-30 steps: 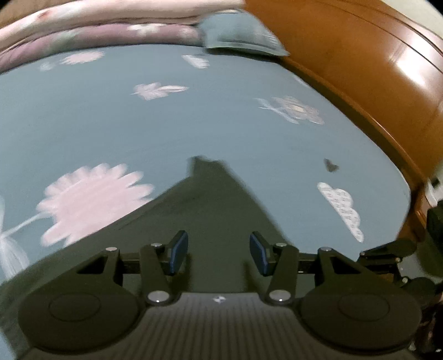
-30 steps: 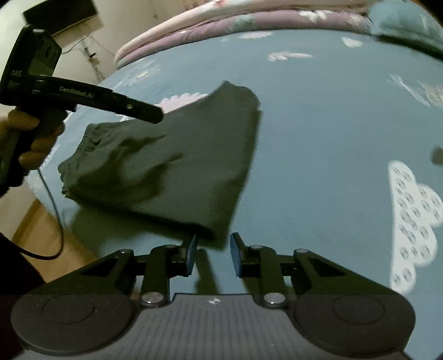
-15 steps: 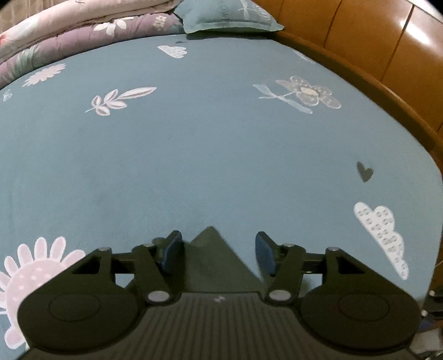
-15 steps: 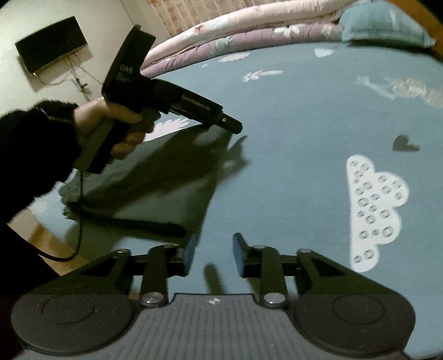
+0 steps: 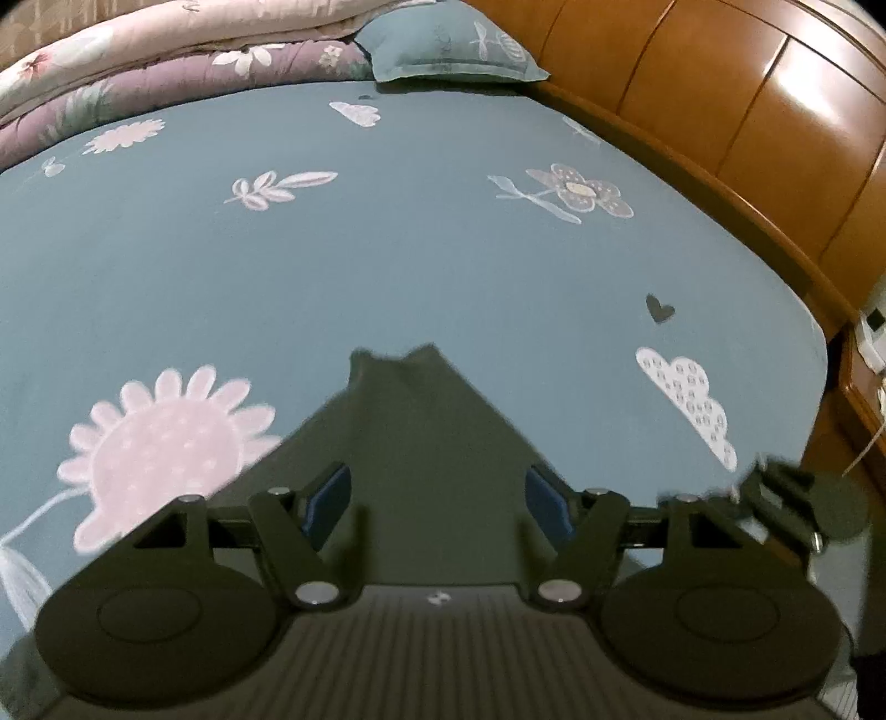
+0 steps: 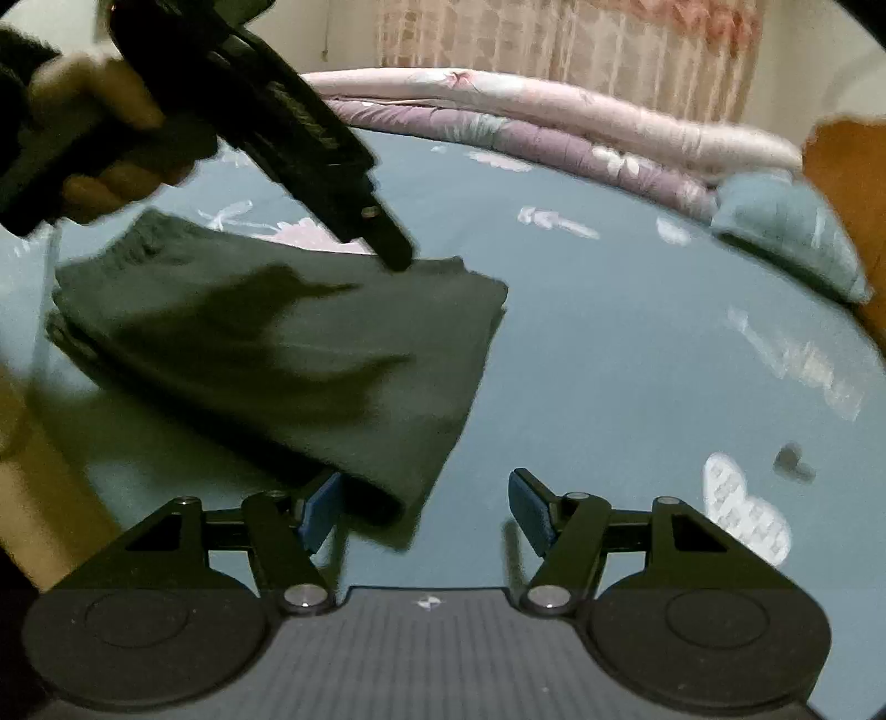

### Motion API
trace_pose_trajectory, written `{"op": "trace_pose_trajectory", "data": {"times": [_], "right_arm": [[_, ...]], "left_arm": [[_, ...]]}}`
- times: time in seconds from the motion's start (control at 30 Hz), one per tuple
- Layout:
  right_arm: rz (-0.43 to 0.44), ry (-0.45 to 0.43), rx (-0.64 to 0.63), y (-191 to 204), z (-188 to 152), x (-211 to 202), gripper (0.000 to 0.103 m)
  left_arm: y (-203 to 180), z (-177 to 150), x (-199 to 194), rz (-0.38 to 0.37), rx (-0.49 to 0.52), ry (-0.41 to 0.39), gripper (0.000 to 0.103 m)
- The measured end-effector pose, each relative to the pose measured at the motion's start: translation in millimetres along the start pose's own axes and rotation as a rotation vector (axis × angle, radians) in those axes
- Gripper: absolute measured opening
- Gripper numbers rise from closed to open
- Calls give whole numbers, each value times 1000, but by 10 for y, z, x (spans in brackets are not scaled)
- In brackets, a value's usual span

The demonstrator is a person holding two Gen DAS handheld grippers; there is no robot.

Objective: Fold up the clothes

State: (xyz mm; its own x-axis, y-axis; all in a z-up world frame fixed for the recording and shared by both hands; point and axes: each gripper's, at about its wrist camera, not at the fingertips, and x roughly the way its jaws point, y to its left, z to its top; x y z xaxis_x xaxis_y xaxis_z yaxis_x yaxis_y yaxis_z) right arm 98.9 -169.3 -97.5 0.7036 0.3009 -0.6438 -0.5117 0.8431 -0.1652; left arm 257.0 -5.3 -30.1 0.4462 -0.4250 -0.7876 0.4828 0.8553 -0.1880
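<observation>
Teal bedsheet point(image 5: 421, 249) printed with pale flowers and clouds covers the bed, with a rolled pink and purple quilt point(image 6: 554, 119) and a matching pillow point(image 5: 448, 47) along its far edge and a wooden headboard point(image 5: 736, 105) beside the pillow. On the sheet, well short of the pillow and next to the big pink flower print point(image 5: 166, 437), lies a dark green garment point(image 6: 288, 343) already doubled into a compact, roughly rectangular stack: more than one layer shows at its edge, and what looks like a gathered waistband sits at the end farthest from the pillow. The left gripper point(image 5: 437, 498), held in a hand point(image 6: 94, 138) with a dark sleeve, hangs over the garment with its jaws spread wide and nothing between them; seen from the right wrist, its tip sits at the garment's pillow-side edge, though whether it touches the cloth is unclear through the blur. The right gripper point(image 6: 423, 507) is likewise wide open and empty, with its left blue pad point(image 6: 318, 512) just beside the garment's nearest corner. Such a scene fits either a pause between folds or a finished fold being let go. If another fold is wanted, both claws would need to close on matching corners of one edge, catching every layer so that the stack does not slide apart.
</observation>
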Motion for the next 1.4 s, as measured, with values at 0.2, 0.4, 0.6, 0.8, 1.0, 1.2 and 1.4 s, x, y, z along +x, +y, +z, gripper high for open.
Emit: {"op": "trace_pose_trajectory", "data": {"times": [0.2, 0.4, 0.6, 0.8, 1.0, 1.2, 1.4], "right_arm": [[-122, 14, -146, 75, -18, 99, 73], [-147, 87, -121, -79, -91, 8, 73], [-33, 45, -25, -319, 157, -129, 71], [250, 59, 18, -173, 464, 132, 31], [300, 139, 126, -288, 305, 299, 30], [253, 130, 89, -241, 494, 210, 34], [242, 189, 70, -207, 571, 420, 38]], "left_arm": [[115, -269, -40, 2, -44, 32, 72], [207, -456, -113, 18, -63, 42, 72], [131, -418, -362, 33, 18, -19, 74], [112, -543, -465, 66, 65, -32, 77], [476, -964, -414, 98, -62, 27, 79], [539, -844, -641, 128, -77, -34, 79], [588, -935, -591, 106, -108, -15, 83]]}}
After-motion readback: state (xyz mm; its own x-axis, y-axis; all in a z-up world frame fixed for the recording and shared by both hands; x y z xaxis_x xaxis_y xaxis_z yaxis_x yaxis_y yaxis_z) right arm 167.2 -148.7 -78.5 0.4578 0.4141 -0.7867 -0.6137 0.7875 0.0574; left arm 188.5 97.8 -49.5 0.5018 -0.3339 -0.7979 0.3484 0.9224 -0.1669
